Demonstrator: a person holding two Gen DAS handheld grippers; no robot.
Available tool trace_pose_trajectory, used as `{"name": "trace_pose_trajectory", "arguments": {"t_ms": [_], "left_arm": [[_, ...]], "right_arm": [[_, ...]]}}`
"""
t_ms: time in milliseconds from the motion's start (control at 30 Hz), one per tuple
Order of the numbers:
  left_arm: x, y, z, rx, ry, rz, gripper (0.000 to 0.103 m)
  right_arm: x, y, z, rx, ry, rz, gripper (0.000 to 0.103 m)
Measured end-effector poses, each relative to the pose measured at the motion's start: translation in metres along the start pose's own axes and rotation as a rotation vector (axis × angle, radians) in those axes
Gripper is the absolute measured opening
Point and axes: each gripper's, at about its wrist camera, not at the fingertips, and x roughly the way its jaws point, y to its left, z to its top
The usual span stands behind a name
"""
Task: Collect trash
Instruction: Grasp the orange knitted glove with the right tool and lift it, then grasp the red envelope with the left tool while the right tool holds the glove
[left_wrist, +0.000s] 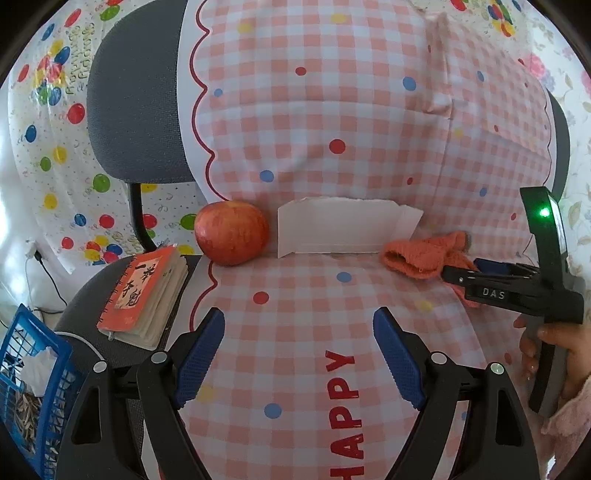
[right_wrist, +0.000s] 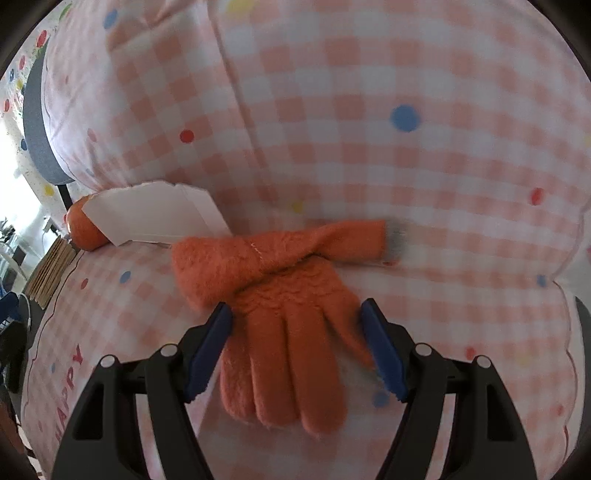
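A pink-and-white checked cloth (left_wrist: 332, 110), dotted red, blue and yellow and lettered in red, is noted. The glove (right_wrist: 280, 295) is recorded as orange, the apple (left_wrist: 232, 232) red, the torn card (left_wrist: 340, 229) white, the notebook (left_wrist: 147, 295) orange-covered, the basket (left_wrist: 33, 376) blue.

Orange glove (right_wrist: 284, 295): fuzzy knit cloth. Checked cover (left_wrist: 332, 110): smooth matt fabric. Torn card (left_wrist: 343, 227): matt white paper. Apple (left_wrist: 232, 232): glossy skin. Basket (left_wrist: 33, 373): blue plastic lattice. Left gripper (left_wrist: 299, 354): matt black plastic, ribbed blue pads.
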Motion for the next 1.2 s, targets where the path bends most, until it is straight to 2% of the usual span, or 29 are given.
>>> {"name": "trace_pose_trajectory", "arguments": {"t_ms": [67,100,133,200,367,600,767,933,1000,1033,1067,1133,1200], "left_arm": [[0.000,0.001,-0.001,-0.007,0.004,-0.003,0.082],[-0.001,0.002,-0.002,-0.010,0.005,-0.002,0.082],[-0.001,0.003,-0.003,-0.012,0.008,-0.001,0.082],[-0.004,0.004,-0.005,-0.017,0.011,-0.003,0.082],[-0.008,0.009,-0.007,-0.011,-0.001,-0.006,0.082],[0.005,0.018,-0.001,-0.012,0.002,-0.022,0.081],[0.016,0.005,-0.002,0.010,0.025,-0.062,0.080],[0.035,-0.012,0.001,0.098,0.050,-0.061,0.081],[0.046,-0.015,0.003,0.143,0.064,-0.001,0.080],[0.056,-0.015,0.004,0.174,0.081,0.042,0.078],[0.060,-0.015,0.004,0.181,0.092,0.050,0.074],[0.073,-0.009,0.005,0.167,0.142,0.040,0.069],[0.077,-0.005,0.008,0.149,0.149,0.014,0.068]], "right_arm": [[-0.003,0.009,0.001,-0.040,-0.002,0.014,0.040],[-0.006,0.016,0.000,-0.052,0.001,0.039,0.020],[-0.009,0.021,-0.002,-0.056,0.008,0.060,0.017],[-0.017,0.033,-0.011,-0.087,0.019,0.102,0.016],[-0.052,0.044,-0.040,-0.121,-0.017,0.057,0.016],[-0.110,-0.007,-0.061,-0.021,-0.136,-0.138,0.016],[-0.134,-0.037,-0.074,0.065,-0.204,-0.199,0.016],[-0.122,-0.040,-0.076,0.088,-0.192,-0.172,0.016],[-0.116,-0.037,-0.077,0.086,-0.180,-0.153,0.016],[-0.114,-0.036,-0.076,0.086,-0.178,-0.145,0.016],[-0.111,-0.035,-0.076,0.086,-0.178,-0.140,0.016],[-0.113,-0.033,-0.077,0.086,-0.183,-0.129,0.016],[-0.111,-0.033,-0.075,0.082,-0.184,-0.123,0.016]]}}
